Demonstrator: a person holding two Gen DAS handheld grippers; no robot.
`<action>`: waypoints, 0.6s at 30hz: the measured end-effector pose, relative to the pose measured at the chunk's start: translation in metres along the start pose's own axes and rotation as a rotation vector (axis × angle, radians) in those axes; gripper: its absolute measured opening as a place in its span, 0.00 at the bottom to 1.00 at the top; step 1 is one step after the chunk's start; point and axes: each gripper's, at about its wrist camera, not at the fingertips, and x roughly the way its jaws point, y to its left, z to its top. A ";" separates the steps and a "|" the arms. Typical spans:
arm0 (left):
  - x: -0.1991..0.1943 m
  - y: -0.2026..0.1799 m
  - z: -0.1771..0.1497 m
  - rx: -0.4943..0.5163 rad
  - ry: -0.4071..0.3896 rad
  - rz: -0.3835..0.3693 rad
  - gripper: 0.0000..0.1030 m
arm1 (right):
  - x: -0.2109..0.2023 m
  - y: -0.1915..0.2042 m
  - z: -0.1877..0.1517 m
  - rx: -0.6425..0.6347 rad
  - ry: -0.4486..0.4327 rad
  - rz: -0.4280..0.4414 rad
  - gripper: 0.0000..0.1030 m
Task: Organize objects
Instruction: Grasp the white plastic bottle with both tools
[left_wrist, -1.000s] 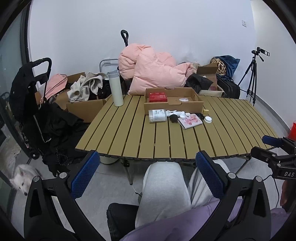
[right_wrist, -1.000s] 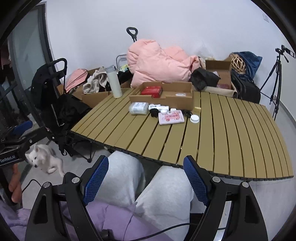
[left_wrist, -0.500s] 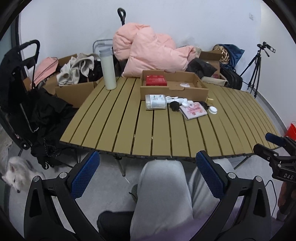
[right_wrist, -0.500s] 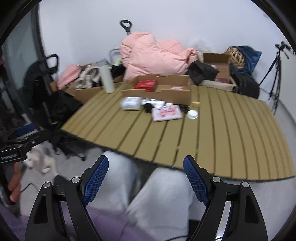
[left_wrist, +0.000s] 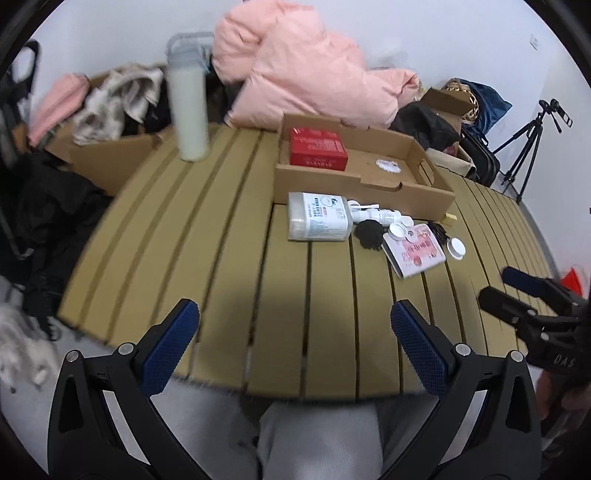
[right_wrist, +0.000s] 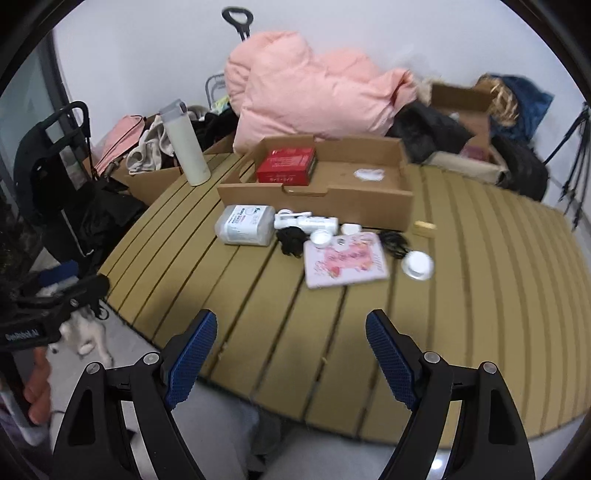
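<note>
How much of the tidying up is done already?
Hardly any. Only the red box and a small white thing lie in the cardboard tray. Both the left gripper and right gripper are open and empty, above the near table edge. Still loose on the table: the clear bottle, white pump bottle, black scrunchie, pink notebook and white lids.

Toiletries (right_wrist: 314, 236) clustered before cardboard tray (right_wrist: 369, 201)

Both wrist views face slatted table (left_wrist: 229, 236), near edge
</note>
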 end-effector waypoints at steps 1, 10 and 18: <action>0.012 0.002 0.006 -0.006 0.013 -0.012 0.99 | 0.010 0.001 0.006 0.001 -0.001 0.020 0.83; 0.115 0.024 0.071 -0.023 0.058 -0.033 0.74 | 0.139 0.015 0.065 0.063 0.082 0.147 0.52; 0.157 0.042 0.074 -0.093 0.110 -0.217 0.44 | 0.196 0.000 0.080 0.155 0.138 0.218 0.44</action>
